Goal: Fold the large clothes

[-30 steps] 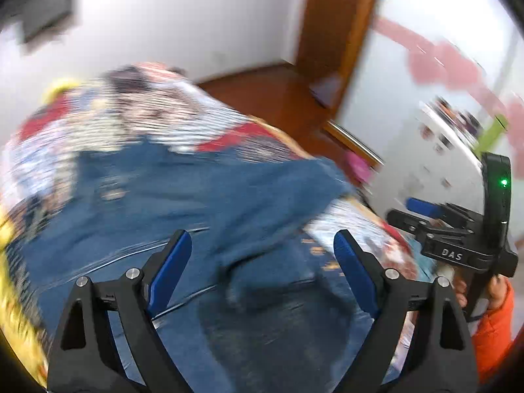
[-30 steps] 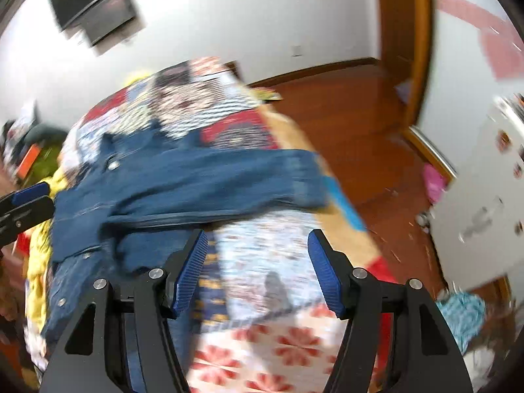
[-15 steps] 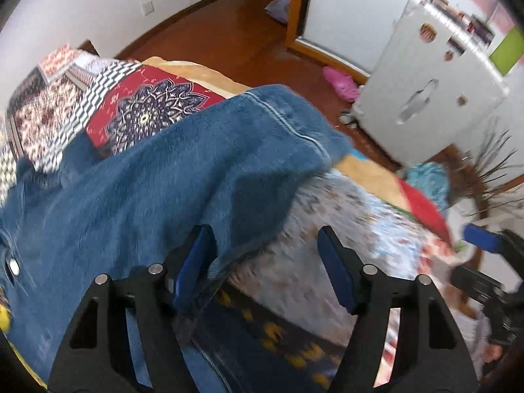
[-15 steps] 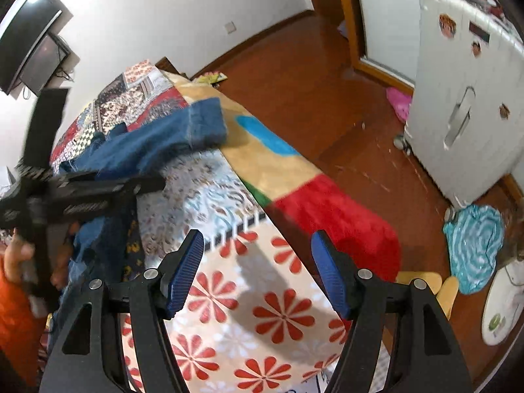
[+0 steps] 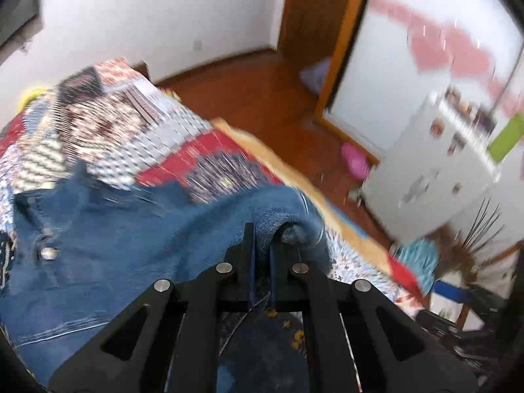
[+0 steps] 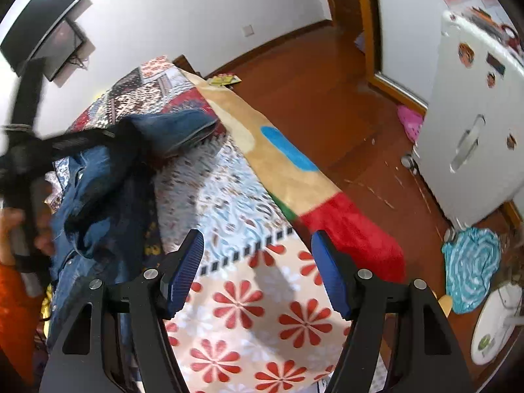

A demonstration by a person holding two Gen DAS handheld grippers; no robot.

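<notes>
Closest in the left wrist view, the left gripper has its fingers drawn nearly together, pinching a fold of the denim jacket at the cuff end of a sleeve; the blue cloth bulges up between and around the black tips. From that pinch the sleeve runs away to the left, toward the jacket's body, where a metal button shows, so the sleeve's long axis lies roughly across the bed, cuff nearest the bed's floor-side edge. The jacket lies on a patchwork bedspread. In the right wrist view, the right gripper hangs with its blue-padded fingers wide apart and nothing between them, over the flowered part of the bedspread, well apart from the denim, which lies ahead and to its left. So the left hand is plainly the one on the garment, and my judgement is that the fold turns on carrying the held cuff leftward, back over the jacket's body along the sleeve's own line. Farther off are the wooden floor, a white cabinet by the doorway, a pink slipper, and a wall-mounted television.
</notes>
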